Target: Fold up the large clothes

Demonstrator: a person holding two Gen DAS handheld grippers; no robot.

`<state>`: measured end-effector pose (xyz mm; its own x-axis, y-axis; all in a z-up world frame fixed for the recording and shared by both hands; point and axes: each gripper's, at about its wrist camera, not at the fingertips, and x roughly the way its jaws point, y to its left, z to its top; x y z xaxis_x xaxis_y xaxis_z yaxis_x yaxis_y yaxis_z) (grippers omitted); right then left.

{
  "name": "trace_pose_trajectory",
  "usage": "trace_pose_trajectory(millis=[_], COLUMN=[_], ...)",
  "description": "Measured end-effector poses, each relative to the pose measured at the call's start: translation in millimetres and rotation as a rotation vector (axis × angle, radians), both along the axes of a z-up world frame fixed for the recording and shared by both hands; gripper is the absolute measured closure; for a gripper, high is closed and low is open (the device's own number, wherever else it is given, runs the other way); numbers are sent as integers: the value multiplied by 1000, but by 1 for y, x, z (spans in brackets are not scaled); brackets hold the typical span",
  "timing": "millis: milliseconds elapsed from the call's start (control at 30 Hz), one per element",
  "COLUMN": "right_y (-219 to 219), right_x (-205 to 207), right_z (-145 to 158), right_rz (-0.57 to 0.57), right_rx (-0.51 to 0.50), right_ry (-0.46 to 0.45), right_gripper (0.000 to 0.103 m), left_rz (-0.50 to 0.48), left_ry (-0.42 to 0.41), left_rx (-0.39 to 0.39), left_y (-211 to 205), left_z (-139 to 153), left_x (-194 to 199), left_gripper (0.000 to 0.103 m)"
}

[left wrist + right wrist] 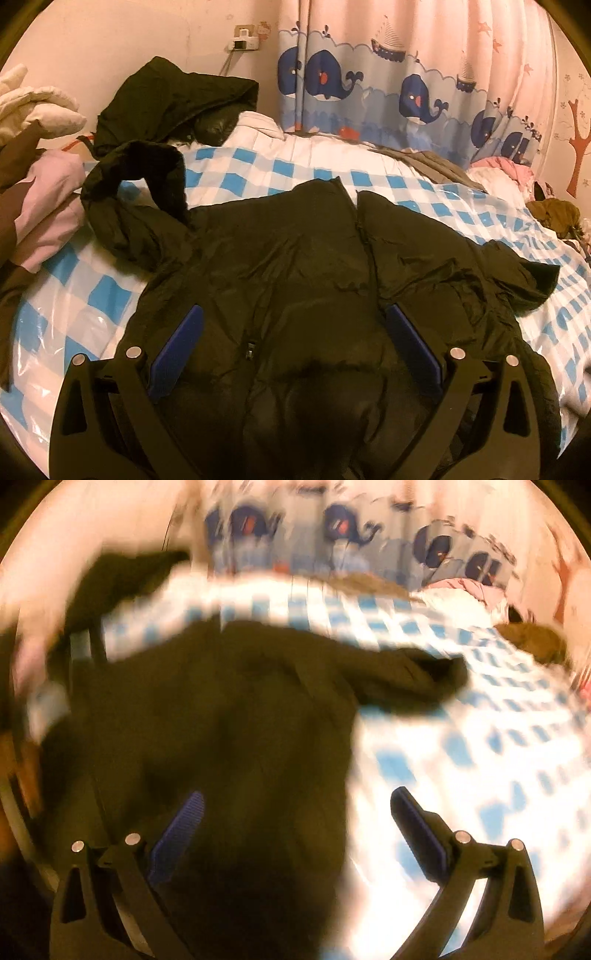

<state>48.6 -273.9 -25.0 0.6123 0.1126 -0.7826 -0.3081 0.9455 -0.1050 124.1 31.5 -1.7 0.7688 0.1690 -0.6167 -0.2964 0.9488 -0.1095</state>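
**Black padded jacket spread on the checked bed**

The black quilted puffer jacket (295,258) is laid front up on the blue-and-white checked bed cover (92,295), its zip parted at the collar and one sleeve curled up at the left. The left gripper (293,347) is held low over the jacket's lower front, blue-padded fingers (177,354) spread wide, nothing pinched. The right gripper (295,834), blurred, is likewise spread over the jacket's edge. No legible writing is seen; whales and boats are printed on the curtain (406,74).
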Motion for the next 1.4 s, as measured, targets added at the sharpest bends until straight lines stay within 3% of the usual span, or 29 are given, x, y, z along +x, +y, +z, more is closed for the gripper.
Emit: trace_pose_trajectory(millis=[100, 200, 333, 467, 533, 600, 667, 733, 767, 833, 900, 1000, 1067, 1133, 1233, 1300, 1333, 1400], right_y=[3, 9, 10, -4, -43, -76, -82, -67, -54, -26, -27, -123, -169, -187, -187, -193, -200, -224], right_x=[-45, -67, -70, -30, 1, 8, -11, -30, -40, -46, -29, 41, 48, 43, 10, -1, 1, 8], right_z=[-18, -30, -41, -67, -66, -57, -44, -39, -39, -47, -51, -43, -49, -55, -66, -53, -44, -15], right_rz=[96, 160, 231, 124, -38, -154, -182, -95, -30, 55, 25, -303, -404, -413, -320, -260, -230, -190], right_rx=[-235, -366, -365, -472, -266, -91, -116, -161, -215, -424, -503, -108, 23, 26, 181, 250, 303, 520], right_ry=[-29, -49, -27, 45, 167, 205, 117, 52, 12, -66, -91, 108, 164, 193, 294, 297, 283, 230], right_gripper=[6, 6, 6, 6, 6, 6, 6, 6, 6, 6, 6, 6, 6, 6, 6, 6, 6, 6], left_rz=[-81, -129, -215, -256, -248, -198, -161, -127, -124, -113, -122, -140, -147, -156, -135, -147, -165, -224], left_ry=[14, 32, 62, 116, 167, 241, 265, 254, 245, 236, 233, 236, 265, 282, 289, 260, 233, 168], left_rx=[-39, -62, -123, -30, 95, 137, 78, -8, -29, -40, -22, 14, 23, 23, 26, 55, 81, 110], left_y=[-9, -17, -10, 18, 39, 67, 91, 109, 113, 113, 108, 102, 104, 110, 107, 94, 81, 52], left_z=[-1, -4, -13, -29, -46, -62, -70, -71, -70, -69, -66, -64, -67, -68, -57, -36, -22, 3], left_x=[1, -3, -25, -53, -67, -80, -93, -107, -110, -114, -115, -114, -111, -109, -107, -103, -100, -88], left_gripper=[8, 8, 8, 8, 8, 8, 8, 8, 8, 8, 8, 8, 8, 8, 8, 8, 8, 8])
